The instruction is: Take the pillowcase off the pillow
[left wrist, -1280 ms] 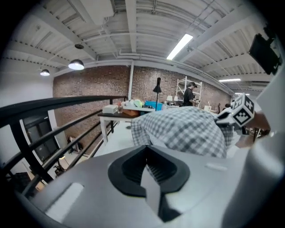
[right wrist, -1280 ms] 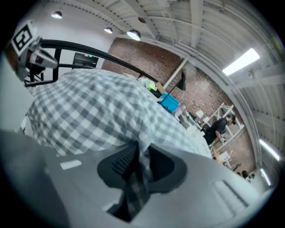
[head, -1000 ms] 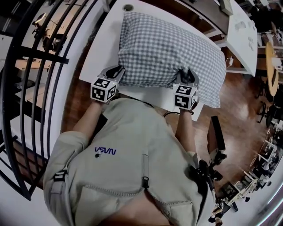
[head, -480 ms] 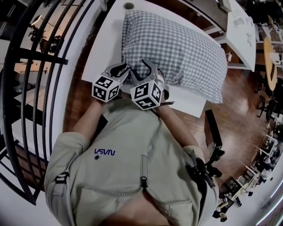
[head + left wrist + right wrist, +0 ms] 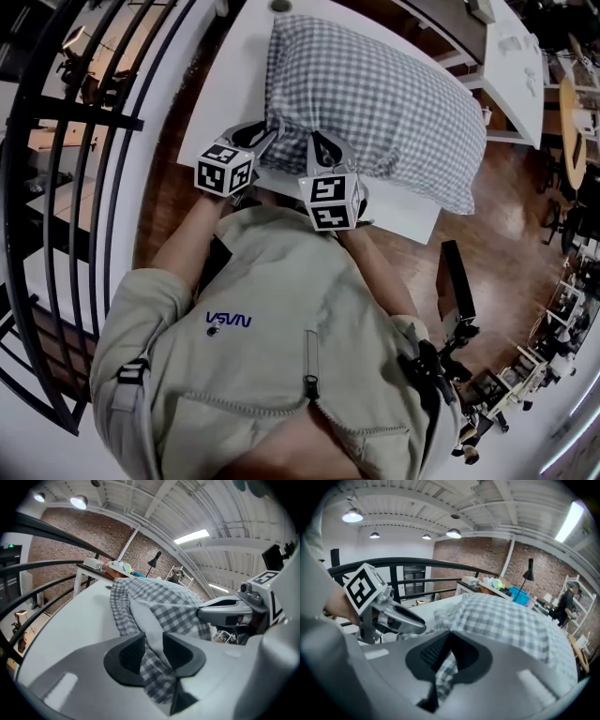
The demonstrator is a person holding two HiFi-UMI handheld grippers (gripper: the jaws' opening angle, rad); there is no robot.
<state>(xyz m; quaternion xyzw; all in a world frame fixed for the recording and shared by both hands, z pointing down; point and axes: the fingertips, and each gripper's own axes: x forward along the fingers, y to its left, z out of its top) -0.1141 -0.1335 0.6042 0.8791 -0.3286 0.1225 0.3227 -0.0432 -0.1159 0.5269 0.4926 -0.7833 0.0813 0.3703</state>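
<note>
White table point(image 5: 220, 94) first, checked pillowcase point(image 5: 375, 94) on pillow across it, running off toward 1 o'clock from both tools. Left gripper point(image 5: 261, 141) at near-left corner: jaws narrow, just been opening, cloth edge between them. Right gripper point(image 5: 317, 148) at its 3 o'clock, pinched tight on pillowcase edge.

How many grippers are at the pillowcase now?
2. The left gripper at the near left corner, jaws having just been opening, pillowcase between them; the right gripper beside it, shut on it.
</note>
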